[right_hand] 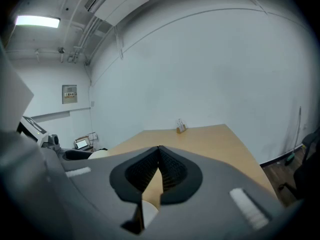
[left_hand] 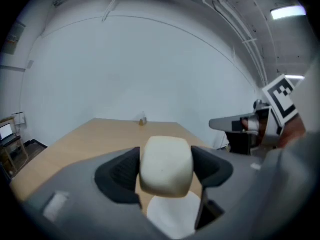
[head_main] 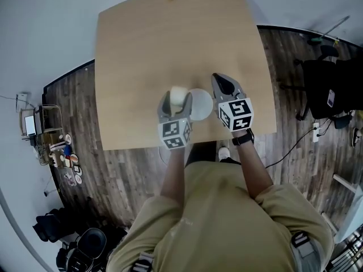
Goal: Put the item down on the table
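The white disc [left_hand: 172,216] under the left gripper [head_main: 174,102] is mostly covered. The block [left_hand: 166,163] hides its far part and the gripper body cuts off its near edge. Whether block and disc touch cannot be told.

The block is cream, rounded and squarish, with no clear long axis. One broad face is turned back toward the gripper. The black fingers [left_hand: 122,171] are clamped on its left and right sides, which they hide. It sits at their tips, standing a little above them.

From the head view the block lies over the disc's left edge, near the front of the tabletop [head_main: 170,44].

Just right of the disc, the right gripper [right_hand: 159,170] has its fingers pressed together with nothing between them.

At the far edge stands a small holder [right_hand: 181,126], too small to make out.
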